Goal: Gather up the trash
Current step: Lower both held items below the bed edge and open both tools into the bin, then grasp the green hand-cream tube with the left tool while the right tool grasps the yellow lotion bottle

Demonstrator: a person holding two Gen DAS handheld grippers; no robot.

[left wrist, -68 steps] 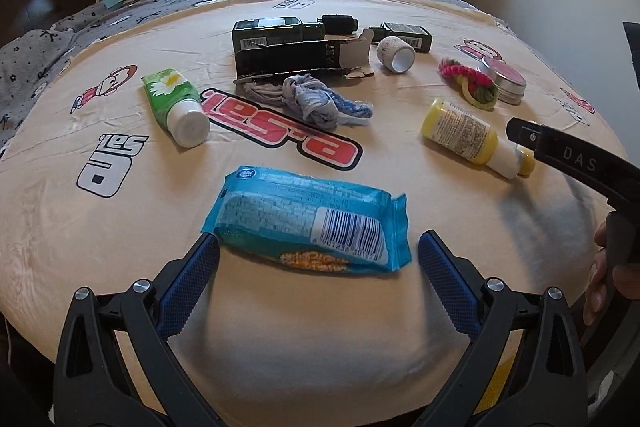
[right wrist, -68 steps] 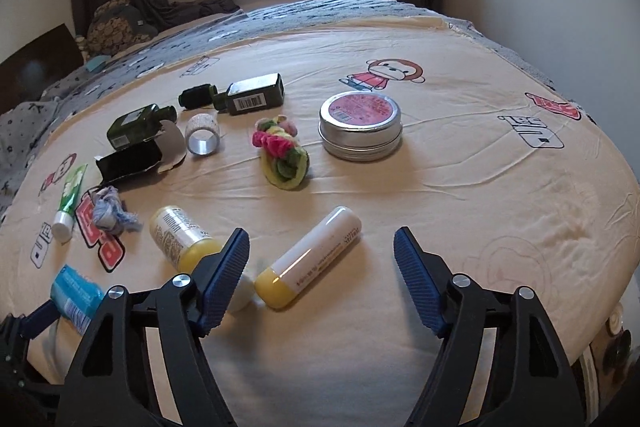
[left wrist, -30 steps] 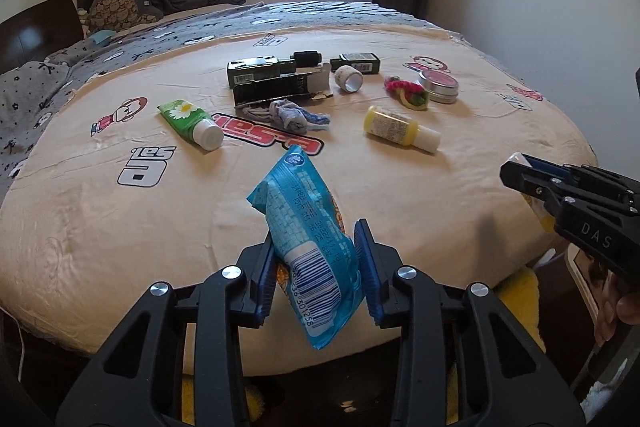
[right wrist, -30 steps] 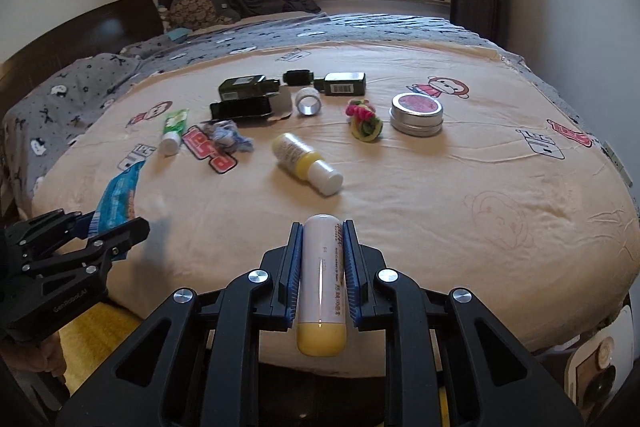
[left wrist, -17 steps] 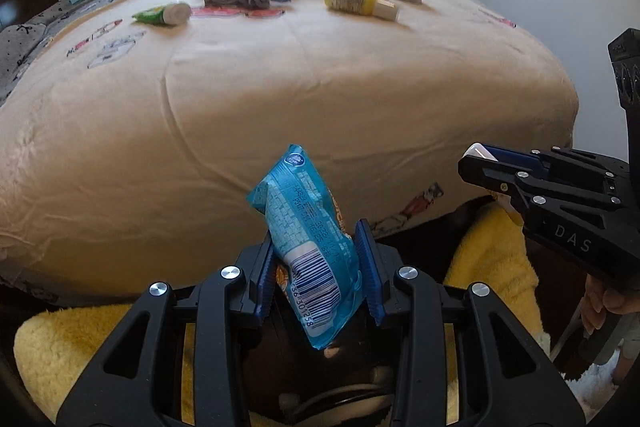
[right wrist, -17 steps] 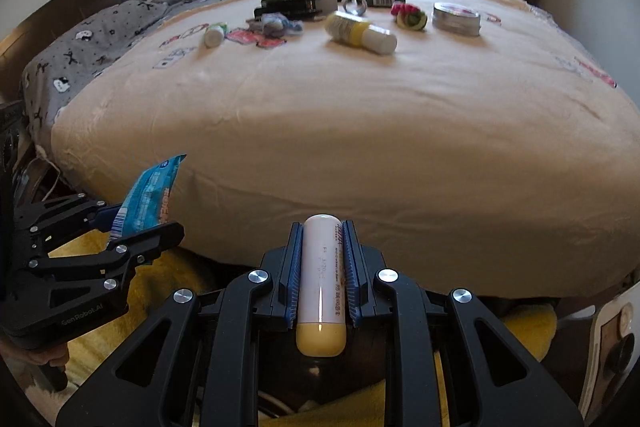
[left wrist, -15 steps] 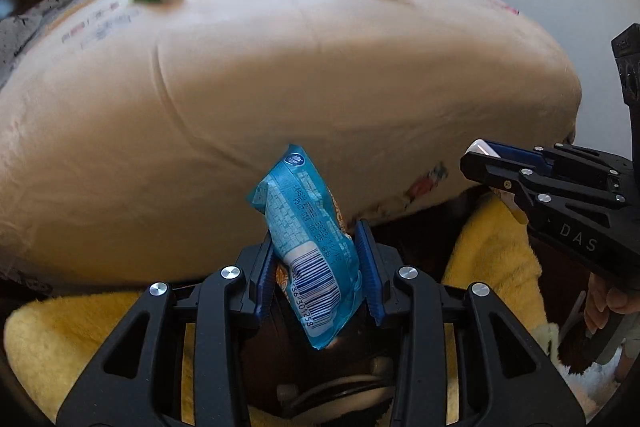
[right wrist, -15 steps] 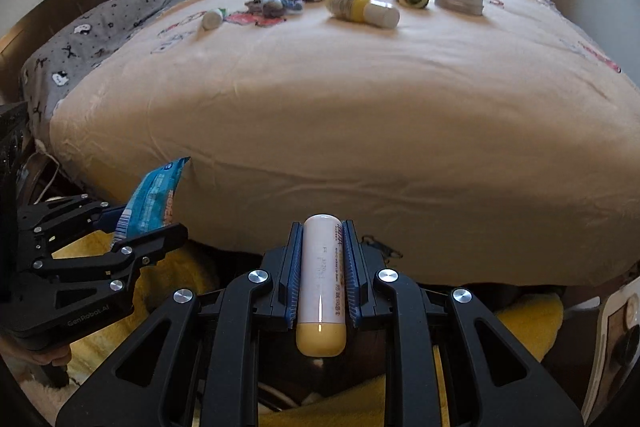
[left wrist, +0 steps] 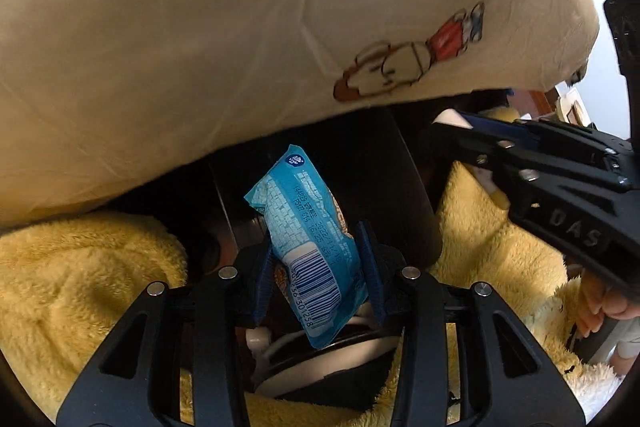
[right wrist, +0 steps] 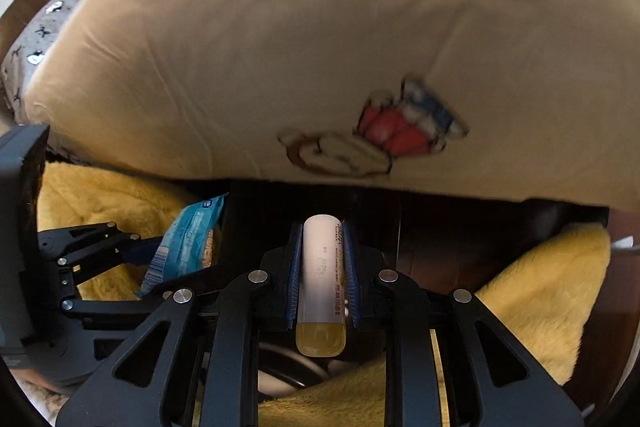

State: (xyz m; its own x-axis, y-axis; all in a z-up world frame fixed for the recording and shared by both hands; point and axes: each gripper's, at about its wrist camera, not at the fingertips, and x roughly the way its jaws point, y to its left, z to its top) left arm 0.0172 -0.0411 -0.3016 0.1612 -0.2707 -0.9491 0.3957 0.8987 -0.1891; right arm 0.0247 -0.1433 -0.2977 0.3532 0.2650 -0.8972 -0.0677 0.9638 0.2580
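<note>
My left gripper is shut on a blue snack wrapper with a barcode, held upright below the bed's edge. The wrapper also shows in the right wrist view, with the left gripper at the left. My right gripper is shut on a white tube with a yellow cap. It shows at the right of the left wrist view. Under both grippers is a round white-rimmed bin opening, partly hidden; it also shows in the right wrist view.
The cream bedsheet with a cartoon monkey print hangs over the bed's side above the grippers. A yellow fluffy rug lies on the floor on both sides. Dark wooden bed frame parts stand behind.
Both grippers have dropped from bed-top height to below the mattress edge, still holding the wrapper and the tube. The items on the bed have gone out of view.
</note>
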